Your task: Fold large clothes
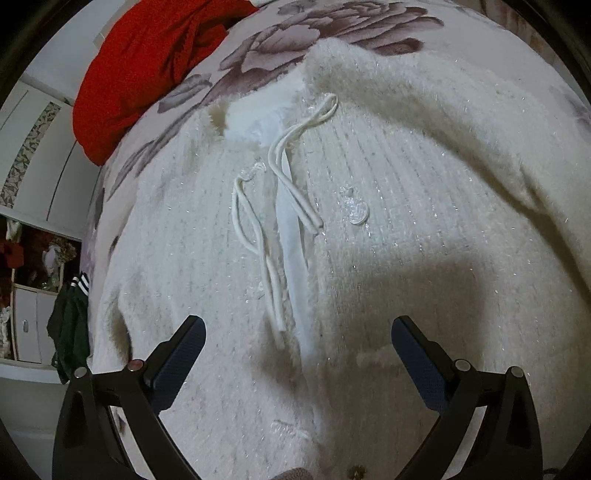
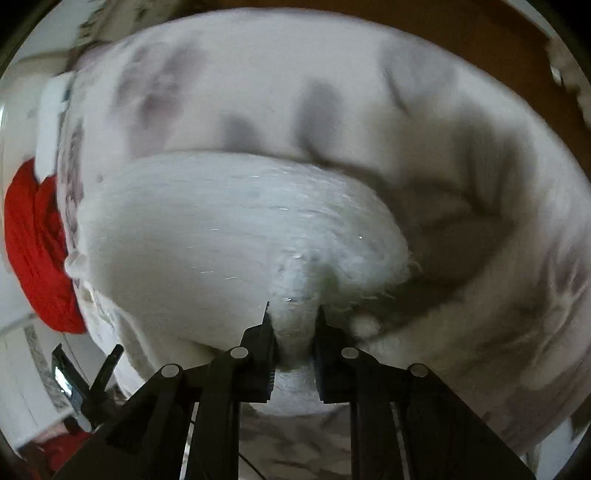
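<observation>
Left wrist view: fluffy white cardigan spread flat over a bed with a floral bedspread, lower hem cut off by the frame. Two white drawstrings lying loose along the front opening, a clear button just beside them. Left gripper hanging released above the knit, nothing between its pads. Red garment heaped at the far edge of the bed, partly out of frame. Open shelf at far left, contents dark, hard to make out.

Right wrist view: heavily blurred. Right gripper clenched on a bunched fold of the cardigan, lifted off the bedspread. Red garment at left edge.
</observation>
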`<action>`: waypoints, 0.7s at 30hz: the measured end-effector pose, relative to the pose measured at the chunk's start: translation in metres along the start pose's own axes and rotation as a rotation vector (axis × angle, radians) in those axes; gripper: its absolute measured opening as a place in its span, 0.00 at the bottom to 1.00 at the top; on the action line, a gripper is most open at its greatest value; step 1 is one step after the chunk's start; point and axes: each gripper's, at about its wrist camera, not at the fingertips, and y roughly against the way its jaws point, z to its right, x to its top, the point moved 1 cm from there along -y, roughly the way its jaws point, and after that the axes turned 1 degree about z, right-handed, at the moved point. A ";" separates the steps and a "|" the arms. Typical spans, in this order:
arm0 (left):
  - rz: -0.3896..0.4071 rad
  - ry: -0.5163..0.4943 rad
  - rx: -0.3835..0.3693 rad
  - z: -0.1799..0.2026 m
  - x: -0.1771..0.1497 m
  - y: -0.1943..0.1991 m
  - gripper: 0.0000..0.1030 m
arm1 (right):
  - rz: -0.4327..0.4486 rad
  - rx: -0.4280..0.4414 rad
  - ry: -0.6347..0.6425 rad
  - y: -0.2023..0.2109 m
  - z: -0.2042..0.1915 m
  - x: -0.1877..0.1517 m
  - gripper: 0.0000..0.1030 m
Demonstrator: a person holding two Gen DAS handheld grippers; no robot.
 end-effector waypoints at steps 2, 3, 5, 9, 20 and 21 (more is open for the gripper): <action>0.020 0.004 0.003 0.000 0.002 0.009 1.00 | 0.185 -0.046 0.068 0.044 -0.019 0.030 0.15; 0.028 0.003 0.002 0.001 0.003 0.012 1.00 | 0.250 -0.061 0.079 0.063 -0.022 0.051 0.15; 0.040 -0.001 0.002 0.006 0.004 0.015 1.00 | 0.306 -0.083 0.084 0.075 -0.021 0.089 0.15; 0.037 -0.001 -0.034 0.016 0.008 0.020 1.00 | 0.123 -0.168 0.086 0.051 -0.011 0.148 0.45; -0.109 0.027 -0.186 0.038 -0.004 -0.034 1.00 | -0.014 0.447 -0.388 0.031 0.067 0.038 0.59; -0.080 0.039 -0.191 0.031 0.000 -0.026 1.00 | -0.015 0.443 -0.401 0.013 0.056 0.037 0.59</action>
